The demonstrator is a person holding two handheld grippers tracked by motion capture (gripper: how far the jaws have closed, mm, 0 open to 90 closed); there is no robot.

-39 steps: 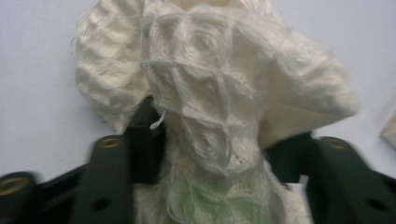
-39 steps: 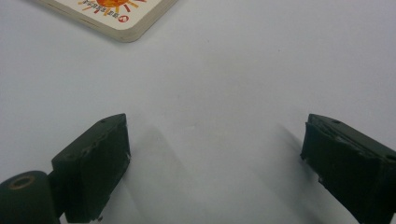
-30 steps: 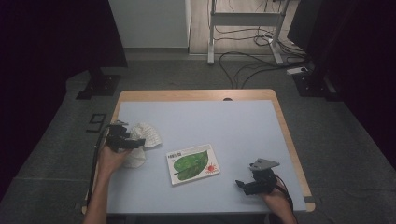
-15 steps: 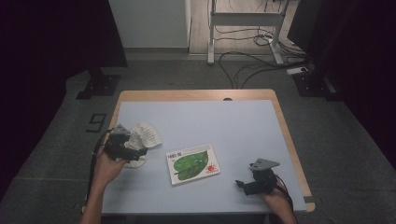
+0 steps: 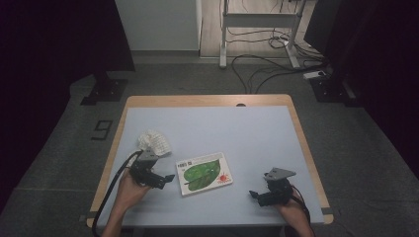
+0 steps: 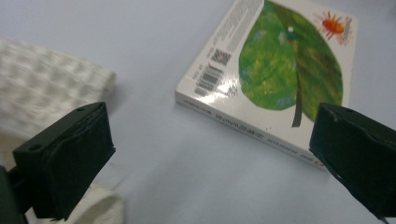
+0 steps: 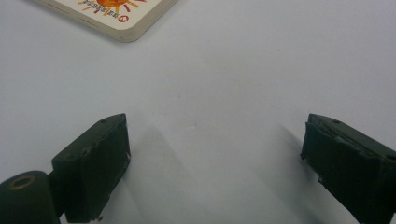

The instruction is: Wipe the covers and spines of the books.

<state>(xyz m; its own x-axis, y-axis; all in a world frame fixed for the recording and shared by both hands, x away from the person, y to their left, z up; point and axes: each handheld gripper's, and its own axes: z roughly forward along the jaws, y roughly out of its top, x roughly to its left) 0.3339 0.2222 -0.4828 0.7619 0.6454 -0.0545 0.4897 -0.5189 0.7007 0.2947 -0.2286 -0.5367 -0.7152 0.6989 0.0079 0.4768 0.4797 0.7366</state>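
Note:
A board book [image 5: 203, 173] with a green leaf on its cover lies flat in the middle of the blue table top [image 5: 237, 128]. A crumpled white cloth [image 5: 154, 140] rests to its left. My left gripper [image 5: 168, 180] hovers low between cloth and book, pointing at the book's spine [image 6: 243, 126]. Its jaws have just been opening and now stand wide with nothing between them [image 6: 210, 158]. The cloth [image 6: 46, 88] lies beside its left jaw. My right gripper [image 5: 254, 195] sits near the front right, open over bare table [image 7: 215, 158], with the book's corner [image 7: 116, 14] ahead of it.
The wooden table edge [image 5: 207, 100] frames the blue top. Beyond the table are a dark floor, cables [image 5: 267, 59] and a metal stand [image 5: 257, 19]. Open table surface stretches behind the book and to the right.
My left gripper has drawn back from the white cloth toward the front edge and a little right, nearer the book. The cloth stays on the table. The right gripper has kept still.

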